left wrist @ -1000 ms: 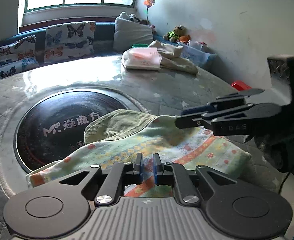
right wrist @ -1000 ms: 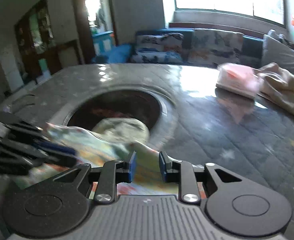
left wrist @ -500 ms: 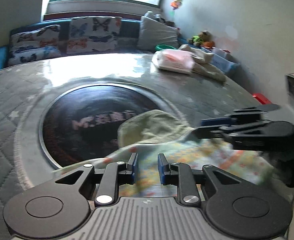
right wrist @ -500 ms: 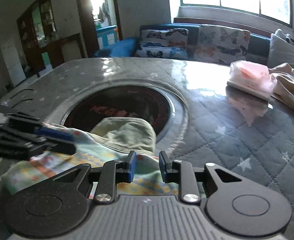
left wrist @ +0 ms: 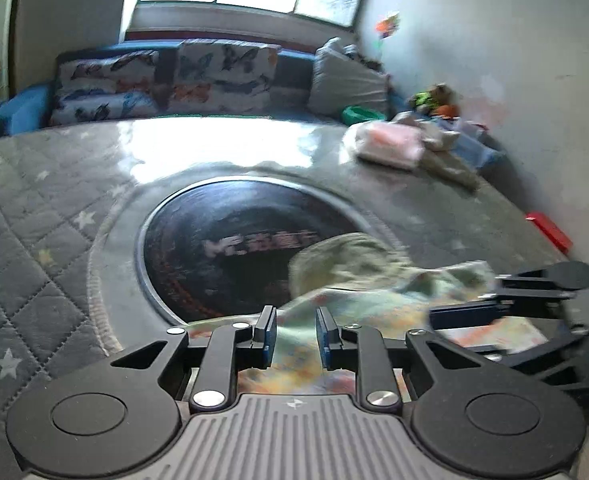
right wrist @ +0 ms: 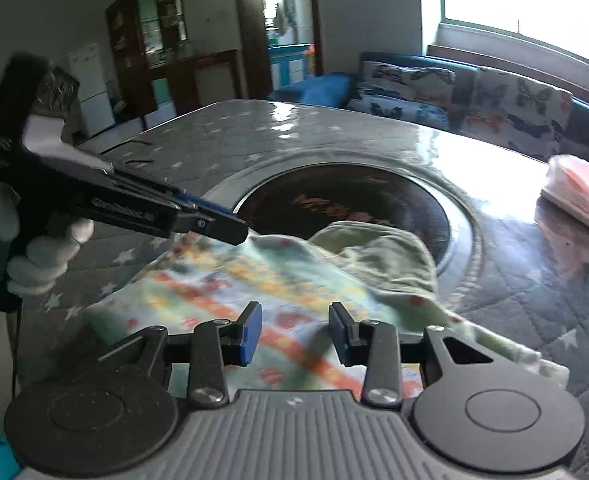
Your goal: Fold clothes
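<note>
Quilted grey table covering (left wrist: 34,216) with pale stars and a glossy sheen fills both views, ringed around a round black glass panel (left wrist: 222,248) printed with pale, blurred lettering that cannot be read. Behind it stands a blue sofa with butterfly-print cushions (left wrist: 166,80) under a bright window. Soft patterned child's garment (right wrist: 278,280), pale green with orange and yellow bands and a plain olive-green part, lies flat at the table's near edge, overlapping the panel's rim. Pink-and-white packet (right wrist: 578,188) rests well apart, farther back. Left gripper (left wrist: 293,334), black with blue pads, is parted over the cloth, pinching nothing. Right gripper (right wrist: 295,334) is opening, cloth below its pads. White-gloved hand (right wrist: 42,252) holds the left tool.
</note>
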`<state>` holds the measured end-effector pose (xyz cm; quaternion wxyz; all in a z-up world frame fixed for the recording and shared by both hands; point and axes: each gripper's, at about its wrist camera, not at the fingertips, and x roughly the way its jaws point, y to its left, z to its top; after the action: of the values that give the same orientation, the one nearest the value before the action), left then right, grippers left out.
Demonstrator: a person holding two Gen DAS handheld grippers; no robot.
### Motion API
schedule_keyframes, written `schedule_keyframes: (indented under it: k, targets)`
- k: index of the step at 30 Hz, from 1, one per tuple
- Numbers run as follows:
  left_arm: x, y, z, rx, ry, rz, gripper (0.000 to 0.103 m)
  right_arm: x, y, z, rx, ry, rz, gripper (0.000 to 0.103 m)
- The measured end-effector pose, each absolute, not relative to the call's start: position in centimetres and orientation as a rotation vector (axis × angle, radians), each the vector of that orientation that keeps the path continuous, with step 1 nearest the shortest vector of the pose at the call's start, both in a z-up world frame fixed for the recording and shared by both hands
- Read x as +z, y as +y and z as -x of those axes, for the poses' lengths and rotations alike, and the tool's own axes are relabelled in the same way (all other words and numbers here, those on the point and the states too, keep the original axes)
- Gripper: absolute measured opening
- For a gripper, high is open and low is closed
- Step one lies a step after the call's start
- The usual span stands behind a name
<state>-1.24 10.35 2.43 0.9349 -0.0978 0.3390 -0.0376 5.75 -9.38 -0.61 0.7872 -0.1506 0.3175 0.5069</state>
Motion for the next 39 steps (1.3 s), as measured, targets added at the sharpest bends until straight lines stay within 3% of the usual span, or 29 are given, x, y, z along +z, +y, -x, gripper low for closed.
schedule_keyframes:
  k: [16,27,31,39]
  targets:
    - [0.1,6.4,5.1,-0.16,0.753,0.234,0.024,-0.7,-12.2,-0.6,1.146,0.658,0.383,0.038]
    - [-0.1,6.6,5.3,-0.144,0.749,0.213,0.024,-1.2,-16.8,-1.3,0.992,0.703,0.306,0.038]
    - [-0.1,6.6,5.3,-0.145,0.749,0.213,0.024,-1.4,-18.9,-1.7,0.939,0.723,0.262,0.043]
    - [0.0,6.7,5.3,-0.144,0.752,0.211,0.025,-1.1,-21.9,-3.0,0.832,0.743,0.242,0.039]
